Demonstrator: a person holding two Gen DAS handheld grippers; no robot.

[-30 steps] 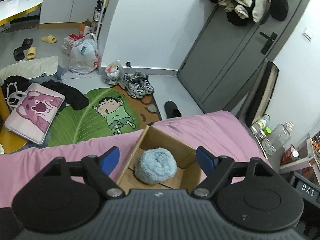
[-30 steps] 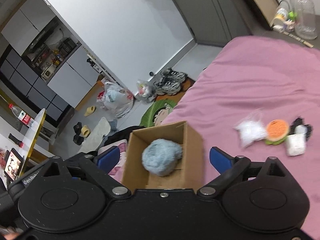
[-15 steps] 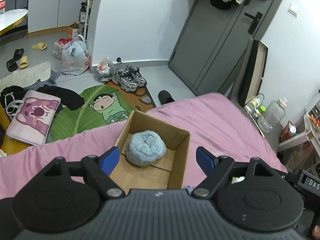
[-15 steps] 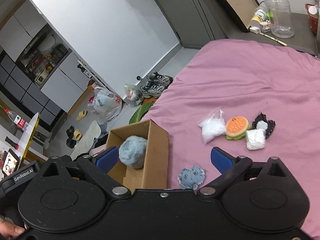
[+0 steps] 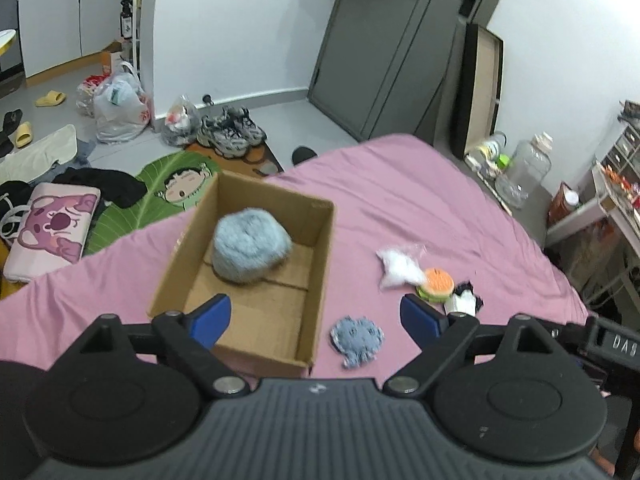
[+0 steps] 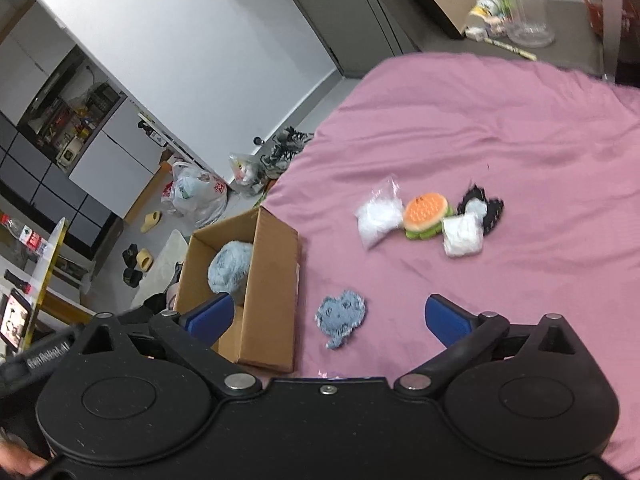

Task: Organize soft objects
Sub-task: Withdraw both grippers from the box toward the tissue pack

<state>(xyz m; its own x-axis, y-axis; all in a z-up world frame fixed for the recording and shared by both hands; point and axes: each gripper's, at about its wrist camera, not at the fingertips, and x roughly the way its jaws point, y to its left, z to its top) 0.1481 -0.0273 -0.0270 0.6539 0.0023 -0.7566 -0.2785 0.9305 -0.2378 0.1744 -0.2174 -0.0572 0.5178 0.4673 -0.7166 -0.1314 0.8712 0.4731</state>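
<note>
An open cardboard box (image 5: 320, 248) (image 6: 276, 264) stands on the pink bed and holds a fluffy light-blue ball (image 5: 250, 250) (image 6: 230, 266). A flat blue-grey plush (image 5: 357, 339) (image 6: 341, 316) lies just right of the box. Farther right lie a white bagged item (image 5: 398, 270) (image 6: 378, 218), an orange-and-green burger plush (image 5: 438, 284) (image 6: 426, 214), a white packet (image 6: 462, 234) and a black-and-white item (image 5: 466, 300) (image 6: 482, 206). My left gripper (image 5: 316, 316) and right gripper (image 6: 328, 316) are both open and empty, held above the bed near the box.
The pink bed (image 6: 520, 128) fills the foreground. Beyond its far edge the floor holds shoes (image 5: 230, 134), plastic bags (image 5: 120, 108), a leaf-shaped mat (image 5: 160, 196) and a pink cushion (image 5: 52, 228). A grey door (image 5: 384, 48) and a clear jug (image 5: 526, 168) stand at the back right.
Both grippers have pulled back and swung right. The box now sits farther away and to the left, and the loose plush items on the bed have come into view.
</note>
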